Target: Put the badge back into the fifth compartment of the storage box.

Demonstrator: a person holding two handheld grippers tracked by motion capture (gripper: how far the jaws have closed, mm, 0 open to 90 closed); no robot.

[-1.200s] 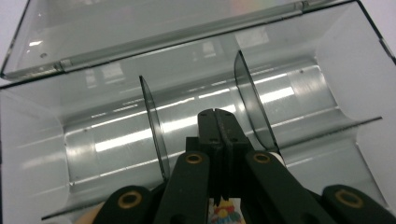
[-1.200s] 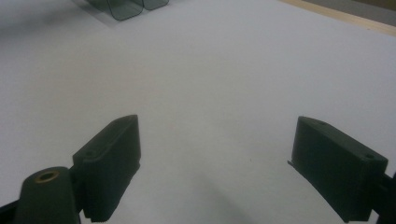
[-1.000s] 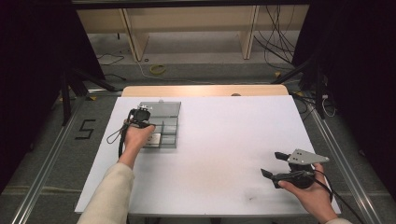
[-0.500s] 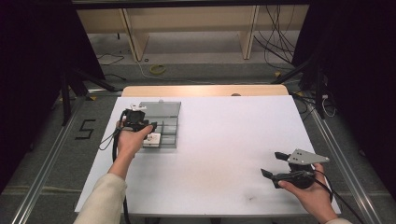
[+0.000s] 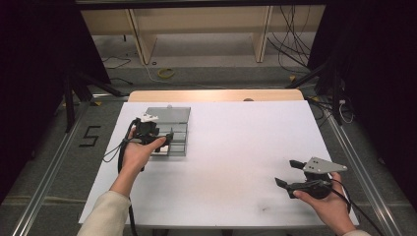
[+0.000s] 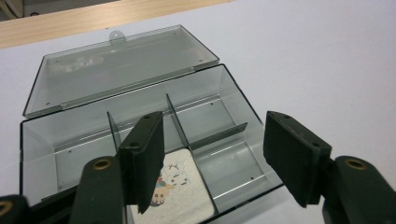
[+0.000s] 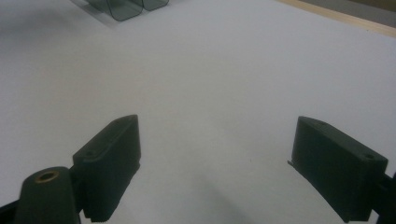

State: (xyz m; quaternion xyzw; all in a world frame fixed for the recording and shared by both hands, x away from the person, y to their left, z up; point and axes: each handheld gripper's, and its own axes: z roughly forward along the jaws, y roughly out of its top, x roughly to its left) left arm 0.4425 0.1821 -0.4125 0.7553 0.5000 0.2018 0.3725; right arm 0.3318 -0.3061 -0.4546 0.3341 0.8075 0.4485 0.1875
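High view: at the left of the white table (image 5: 231, 147) lies a clear compartment box (image 5: 178, 129) with its lid (image 6: 116, 70) flung back flat. The left gripper (image 5: 164, 140) hovers above the box's near edge; its jaws have just been opening, nothing between them. A small printed white card (image 6: 175, 186) lies in the near middle compartment. Far right, the right gripper (image 5: 287, 173) hangs spread wide, empty, well apart from the box.

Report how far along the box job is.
Done: the clear box lies open, lid flat, and a small printed white item sits in a front compartment. In hand: the left gripper, jaws just opening, holds nothing. Likely left: closing the lid. The right gripper waits open.
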